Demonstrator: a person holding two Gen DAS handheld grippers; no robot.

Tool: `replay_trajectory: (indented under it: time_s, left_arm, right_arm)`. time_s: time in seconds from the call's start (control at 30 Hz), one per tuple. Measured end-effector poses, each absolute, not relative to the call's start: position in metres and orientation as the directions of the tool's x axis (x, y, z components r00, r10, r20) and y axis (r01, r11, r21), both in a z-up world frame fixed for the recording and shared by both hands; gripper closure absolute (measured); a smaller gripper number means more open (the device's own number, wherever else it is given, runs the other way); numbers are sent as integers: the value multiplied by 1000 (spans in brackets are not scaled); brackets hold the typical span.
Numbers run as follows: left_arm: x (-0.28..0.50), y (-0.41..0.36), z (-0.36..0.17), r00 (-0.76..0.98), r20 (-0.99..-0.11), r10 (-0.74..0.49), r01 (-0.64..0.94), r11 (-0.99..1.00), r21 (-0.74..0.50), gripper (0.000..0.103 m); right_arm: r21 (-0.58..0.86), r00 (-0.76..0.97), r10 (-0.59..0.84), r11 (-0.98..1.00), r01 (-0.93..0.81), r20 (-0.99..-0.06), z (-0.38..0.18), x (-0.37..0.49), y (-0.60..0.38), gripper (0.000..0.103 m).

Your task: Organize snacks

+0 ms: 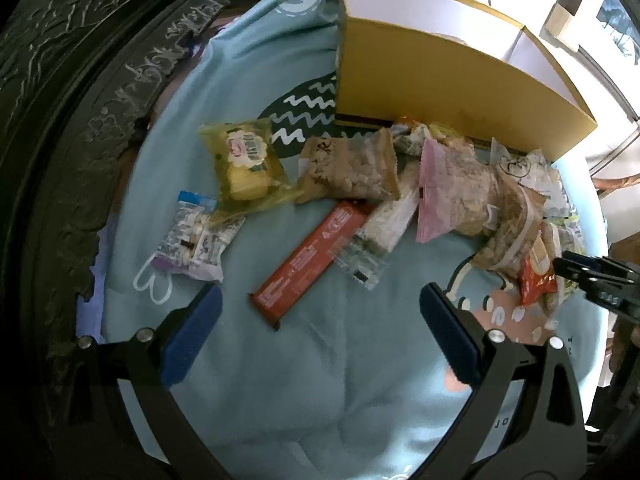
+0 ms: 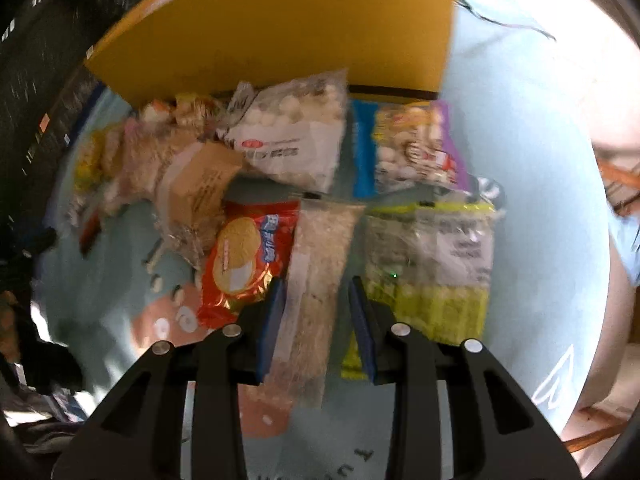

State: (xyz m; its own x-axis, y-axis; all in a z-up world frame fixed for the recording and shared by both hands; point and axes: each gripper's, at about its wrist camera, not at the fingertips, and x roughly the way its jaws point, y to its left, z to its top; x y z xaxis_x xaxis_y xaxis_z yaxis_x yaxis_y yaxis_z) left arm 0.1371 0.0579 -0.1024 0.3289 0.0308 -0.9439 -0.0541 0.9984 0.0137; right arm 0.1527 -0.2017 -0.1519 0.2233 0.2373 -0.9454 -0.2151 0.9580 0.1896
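Snacks scattered over a pale blue printed cloth (image 1: 280, 360), most of them heaped against the front wall of a yellow box (image 1: 440, 80). Left gripper (image 1: 320, 328) spread wide, blue pads (image 1: 192, 332) well apart with nothing between them, hovering above bare cloth. Just ahead of it: a red-brown bar (image 1: 308, 256) lying slantwise, its far end tucked under a clear packet of pale pieces (image 1: 380, 228). Further left, a yellow-green packet (image 1: 244, 164) and, near it, a small clear packet with blue and purple ends (image 1: 192, 236). Behind the bar, a brown paper-look bag (image 1: 352, 168) and a pink-edged bag (image 1: 448, 184) leaning into the heap by the box. At the right edge of the left wrist view, the black tip of the right gripper (image 1: 600, 280) beside a red wrapper (image 1: 536, 276). Seen from the right wrist: right gripper (image 2: 316, 304) narrowed onto a long clear packet of whitish crumbs (image 2: 320, 264), blue pads (image 2: 276, 312) pressing its two long sides, packet running lengthwise between them. Touching its left side, a red biscuit packet (image 2: 244, 260); on its right, a yellow-green clear packet (image 2: 432, 268). Further back, a white bag of round pieces (image 2: 296, 136) and a blue-and-purple edged packet (image 2: 408, 148), both against the box (image 2: 280, 32). View somewhat blurred; printed text unreadable.
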Motion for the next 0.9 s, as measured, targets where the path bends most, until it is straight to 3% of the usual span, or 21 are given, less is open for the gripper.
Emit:
replay_trajectory:
  time_s: [0.13,0.27,0.6,0.73,0.9]
  left_arm:
    - [139,60,-105,325,-945,37,-54,998,21,2]
    - [140,65,-108,321,-946,36,-58,998,18,2]
    - [148,49,-120,314,-949,-1,13,1000,4,2]
    - [161,28,-125,326,-943,-65,126,992,-25,4]
    - [184,16,-150,255,-961,-105,182,982,-60,28]
  right_arm:
    - [-21,291,76,949,-316,-954,-158,151,-165,71]
    - [-6,284,74,962,-273,-956,-156,152,-170,75]
    - [276,298,308,950,-143,-904,-110,132,-243,75]
    - [334,314,356,934,-125,-880,-95,126,-254,75]
    - [365,329,390,921,-138,-860,-81,128,-248,75]
